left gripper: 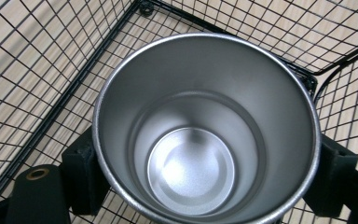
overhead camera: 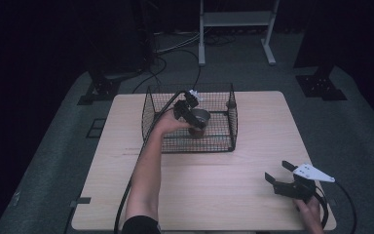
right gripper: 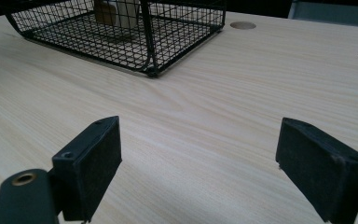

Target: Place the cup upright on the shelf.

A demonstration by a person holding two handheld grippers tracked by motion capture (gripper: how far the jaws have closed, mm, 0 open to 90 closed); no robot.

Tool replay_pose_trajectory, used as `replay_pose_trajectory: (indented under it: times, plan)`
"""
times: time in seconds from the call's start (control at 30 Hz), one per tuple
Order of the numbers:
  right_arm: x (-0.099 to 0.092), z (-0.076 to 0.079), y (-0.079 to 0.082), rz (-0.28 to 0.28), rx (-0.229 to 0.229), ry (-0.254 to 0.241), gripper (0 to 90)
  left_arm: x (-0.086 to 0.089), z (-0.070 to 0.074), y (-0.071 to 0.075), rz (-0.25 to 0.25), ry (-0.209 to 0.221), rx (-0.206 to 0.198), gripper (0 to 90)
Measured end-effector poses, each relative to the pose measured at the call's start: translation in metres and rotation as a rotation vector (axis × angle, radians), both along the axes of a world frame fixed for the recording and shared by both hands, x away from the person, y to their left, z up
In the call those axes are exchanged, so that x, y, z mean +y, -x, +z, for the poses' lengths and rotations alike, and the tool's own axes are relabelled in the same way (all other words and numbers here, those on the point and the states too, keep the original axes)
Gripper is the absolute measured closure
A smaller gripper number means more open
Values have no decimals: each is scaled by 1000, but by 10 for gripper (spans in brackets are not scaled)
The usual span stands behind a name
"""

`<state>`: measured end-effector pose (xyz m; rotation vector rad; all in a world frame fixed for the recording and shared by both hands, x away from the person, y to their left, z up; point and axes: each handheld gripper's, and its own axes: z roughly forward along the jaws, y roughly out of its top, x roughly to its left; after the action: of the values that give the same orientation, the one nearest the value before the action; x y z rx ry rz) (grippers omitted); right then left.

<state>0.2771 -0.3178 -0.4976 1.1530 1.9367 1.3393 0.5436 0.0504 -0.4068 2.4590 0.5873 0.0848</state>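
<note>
Left tongs point(overhead camera: 193, 118) clamping empty steel cup point(left gripper: 205, 135) inside wire basket point(overhead camera: 148, 109), right tongs point(right gripper: 200, 172) wide

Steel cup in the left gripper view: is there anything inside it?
No: the steel cup, clamped on both sides by the left gripper, shows a bare shiny bottom above the wire basket.

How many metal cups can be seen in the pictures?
1. The round silver metal cup is held by the left gripper over the black wire basket. No others visible.
</note>
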Motion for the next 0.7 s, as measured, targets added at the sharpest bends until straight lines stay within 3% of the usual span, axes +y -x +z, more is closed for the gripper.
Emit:
replay_pose_trajectory:
  times: [0.7]
  plan:
    - [0,0,0,2,-2,4,135,2,-10,-5,-10,-38,21,177]
